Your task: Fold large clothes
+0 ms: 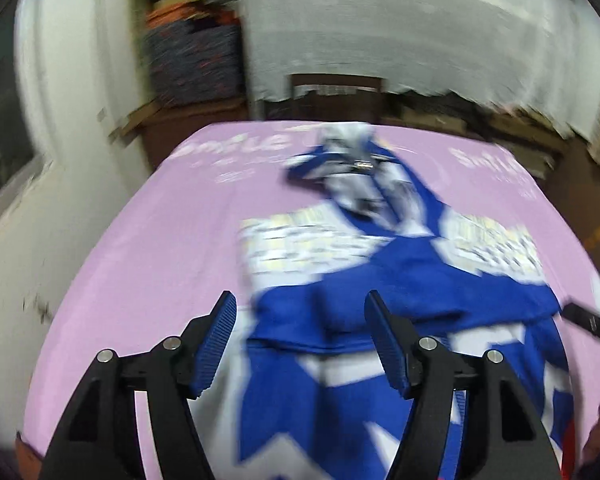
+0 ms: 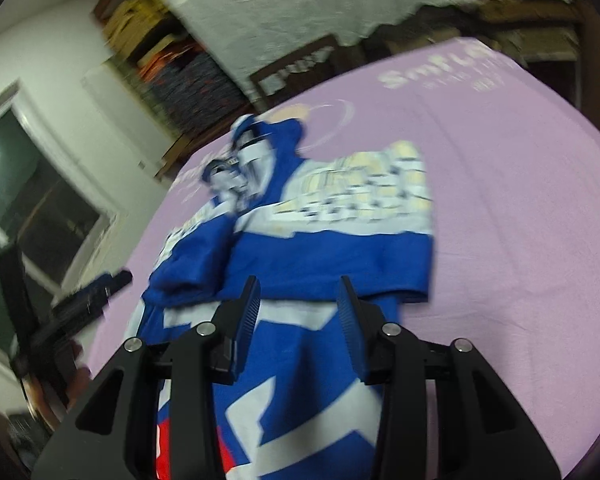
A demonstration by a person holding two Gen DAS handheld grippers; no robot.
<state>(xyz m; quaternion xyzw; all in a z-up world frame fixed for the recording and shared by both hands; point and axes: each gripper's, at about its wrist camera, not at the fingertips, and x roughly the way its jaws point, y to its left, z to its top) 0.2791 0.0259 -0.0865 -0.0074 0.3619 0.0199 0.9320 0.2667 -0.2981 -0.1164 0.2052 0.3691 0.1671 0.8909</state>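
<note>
A blue and white garment point(image 1: 380, 292) with pale yellow print lies partly folded on a lilac sheet point(image 1: 148, 240); its hood end points to the far side. My left gripper point(image 1: 300, 296) hovers open over the garment's near left part, with nothing pinched between its blue pads. In the right wrist view the same garment point(image 2: 320, 248) is spread out, with a red patch point(image 2: 162, 444) at its near edge. My right gripper point(image 2: 299, 280) stands open above the near blue fold, with its pads clear of the cloth. The left gripper point(image 2: 100, 292) shows at the sheet's left edge.
The lilac sheet point(image 2: 500, 220) with white lettering covers the whole work surface. Behind it stand shelves of stacked fabrics point(image 1: 192, 60), a white draped cover point(image 1: 380, 28) and a dark wooden frame point(image 1: 336, 88). A window point(image 2: 28, 184) is on the left wall.
</note>
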